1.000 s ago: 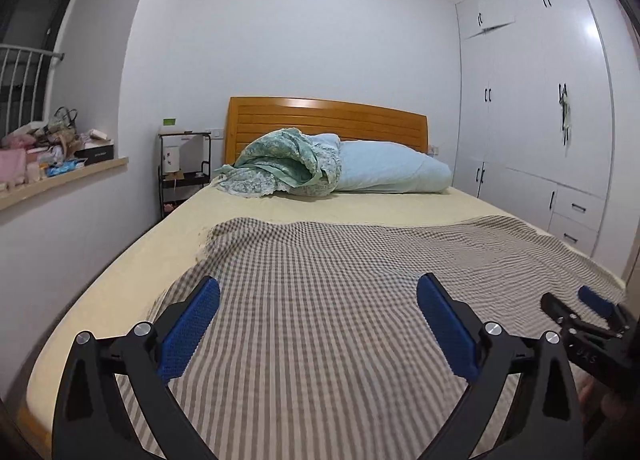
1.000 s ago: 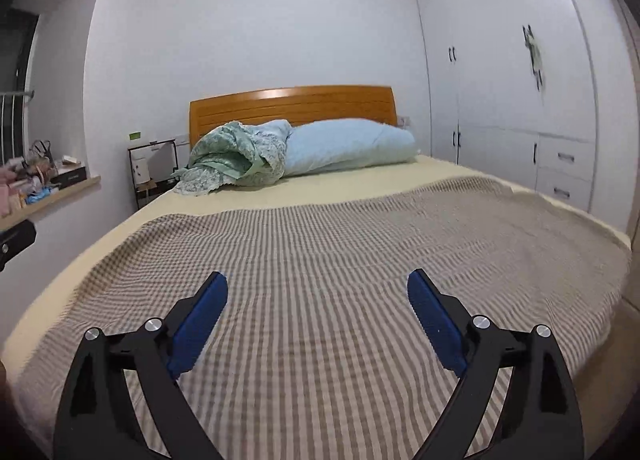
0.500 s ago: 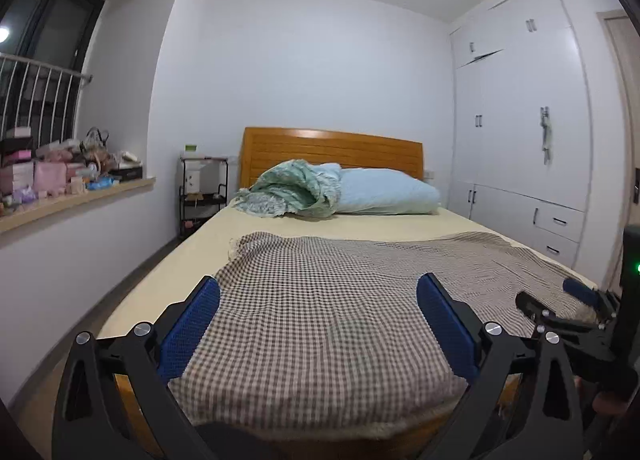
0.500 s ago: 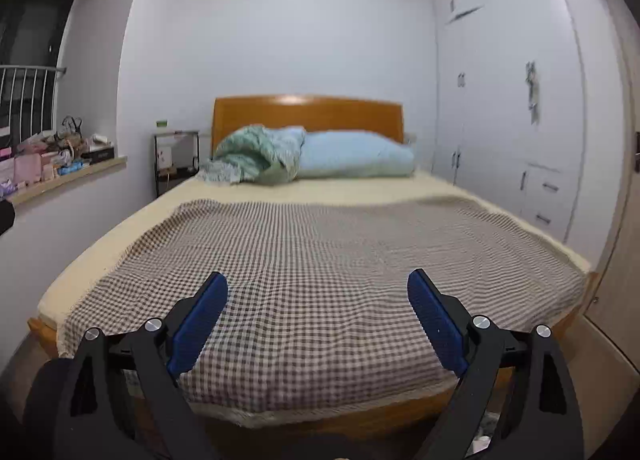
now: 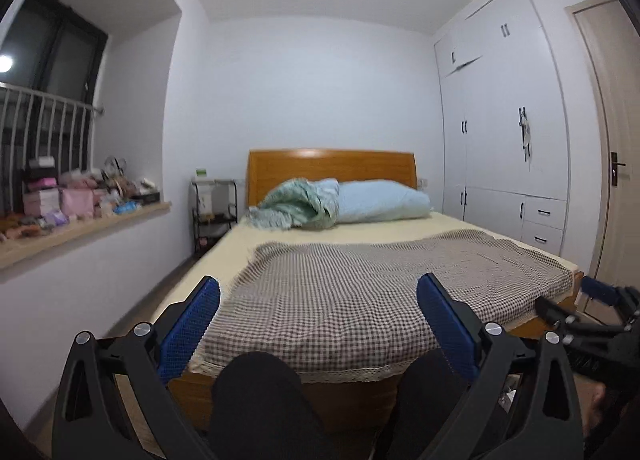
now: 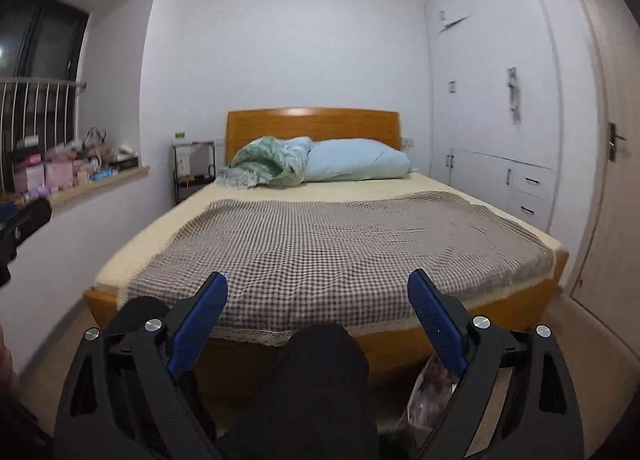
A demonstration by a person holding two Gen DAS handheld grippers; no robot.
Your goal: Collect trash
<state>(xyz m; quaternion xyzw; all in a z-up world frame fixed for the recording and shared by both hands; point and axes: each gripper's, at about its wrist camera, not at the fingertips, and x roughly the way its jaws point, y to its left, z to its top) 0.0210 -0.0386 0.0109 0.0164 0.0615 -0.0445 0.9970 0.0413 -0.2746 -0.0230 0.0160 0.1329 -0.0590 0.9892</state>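
Both claws are held up at the foot of the bed (image 6: 320, 244), pointing toward the headboard. The left claw (image 5: 318, 324) stands wide open with nothing between its blue pads, and the right claw (image 6: 318, 320) is spread just as wide and holds nothing either. In the left wrist view the right claw also shows at the right edge, low in the frame.

The person's knees, in dark trousers (image 6: 324, 372), fill the bottom middle of both views, just in front of the bed's wooden base.

A clear crumpled plastic bag (image 6: 430, 392) lies on the floor at the lower right of the right wrist view, partly hidden behind the right claw's finger; what is in it is too blurred to tell.

A checked blanket (image 5: 380, 292) covers the near half of the bed. A pale blue pillow (image 5: 380, 202) and a bunched green cover (image 5: 296, 208) sit against the headboard. The window ledge (image 5: 80, 228) at left is crowded with boxes.
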